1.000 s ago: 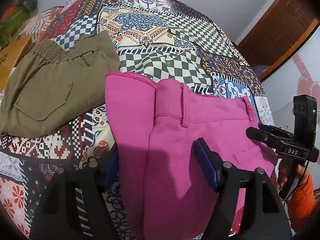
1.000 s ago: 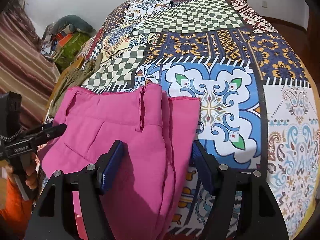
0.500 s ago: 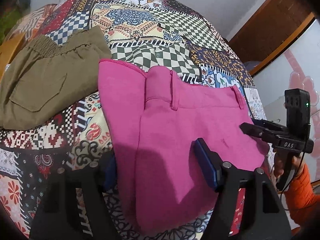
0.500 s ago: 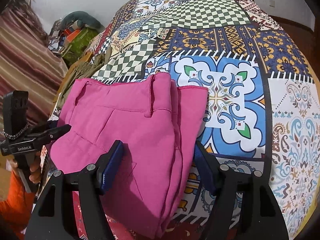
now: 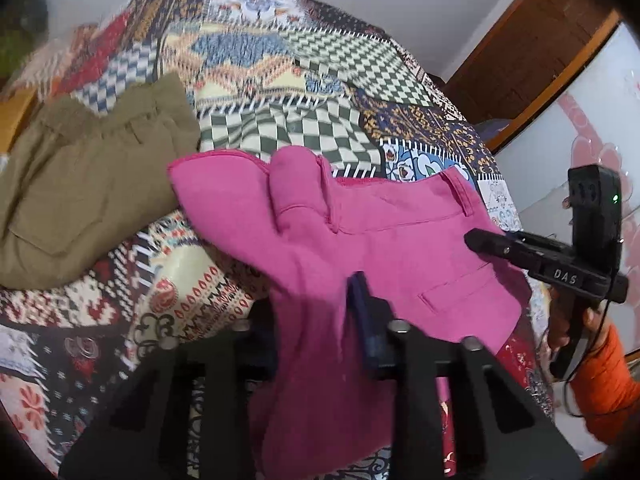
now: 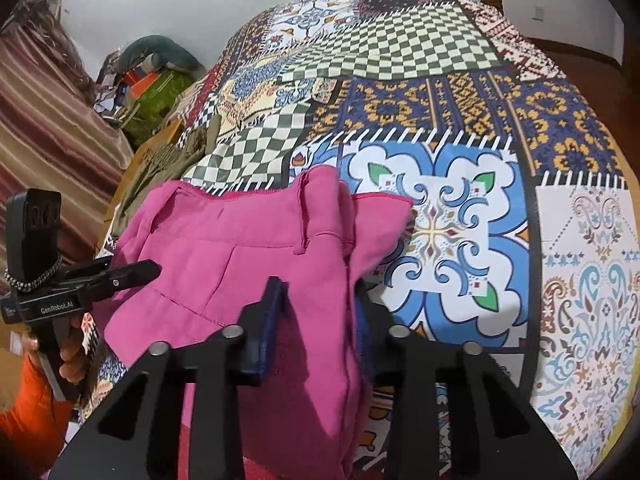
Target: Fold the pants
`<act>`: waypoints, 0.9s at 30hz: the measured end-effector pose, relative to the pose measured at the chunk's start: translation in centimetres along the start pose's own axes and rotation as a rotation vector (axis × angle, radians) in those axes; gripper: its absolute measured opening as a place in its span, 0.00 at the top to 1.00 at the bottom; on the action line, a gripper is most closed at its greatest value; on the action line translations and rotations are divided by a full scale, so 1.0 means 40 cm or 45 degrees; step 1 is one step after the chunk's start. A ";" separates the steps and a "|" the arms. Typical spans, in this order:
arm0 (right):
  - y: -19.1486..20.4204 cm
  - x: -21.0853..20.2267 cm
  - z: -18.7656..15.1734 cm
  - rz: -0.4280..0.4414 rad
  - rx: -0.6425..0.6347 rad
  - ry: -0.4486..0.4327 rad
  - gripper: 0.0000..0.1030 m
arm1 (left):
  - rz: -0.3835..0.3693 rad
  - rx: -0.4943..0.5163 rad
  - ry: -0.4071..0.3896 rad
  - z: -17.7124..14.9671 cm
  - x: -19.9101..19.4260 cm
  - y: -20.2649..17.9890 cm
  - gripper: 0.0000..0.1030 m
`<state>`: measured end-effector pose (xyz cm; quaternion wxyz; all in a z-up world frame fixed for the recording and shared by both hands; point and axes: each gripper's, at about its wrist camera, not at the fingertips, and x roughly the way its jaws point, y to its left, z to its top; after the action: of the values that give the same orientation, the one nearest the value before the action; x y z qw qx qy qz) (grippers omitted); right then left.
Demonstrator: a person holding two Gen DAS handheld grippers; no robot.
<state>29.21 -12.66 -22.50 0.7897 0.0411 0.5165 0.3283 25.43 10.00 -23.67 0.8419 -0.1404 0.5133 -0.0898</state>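
Left gripper (image 5: 316,320) clamped on near fold of pink pants (image 5: 360,240); right gripper (image 6: 316,316) clamped on same bundle, opposite edge; pants folded, waistband away, on patchwork bedspread (image 6: 460,220); olive pants (image 5: 80,184) just beside.

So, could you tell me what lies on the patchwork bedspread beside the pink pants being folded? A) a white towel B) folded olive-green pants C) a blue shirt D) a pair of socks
B: the left wrist view shows folded olive-green pants lying on the patchwork bedspread just left of the pink pants, which both hand-held grippers are clamping.
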 end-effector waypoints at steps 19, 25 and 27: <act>0.122 -0.129 0.011 -0.013 -0.136 -0.173 0.87 | 0.072 0.098 -0.188 -0.011 -0.184 -0.070 0.83; 0.189 -0.168 0.023 -0.004 -0.198 -0.221 0.87 | 0.099 0.098 -0.263 -0.022 -0.271 -0.064 0.83; 0.215 -0.179 0.029 0.002 -0.221 -0.239 0.87 | 0.114 0.098 -0.296 -0.027 -0.306 -0.056 0.83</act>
<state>24.31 -9.65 -12.84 0.8349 0.0036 0.4099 0.3673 18.88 11.36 -13.13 0.9036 -0.0944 0.4141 -0.0548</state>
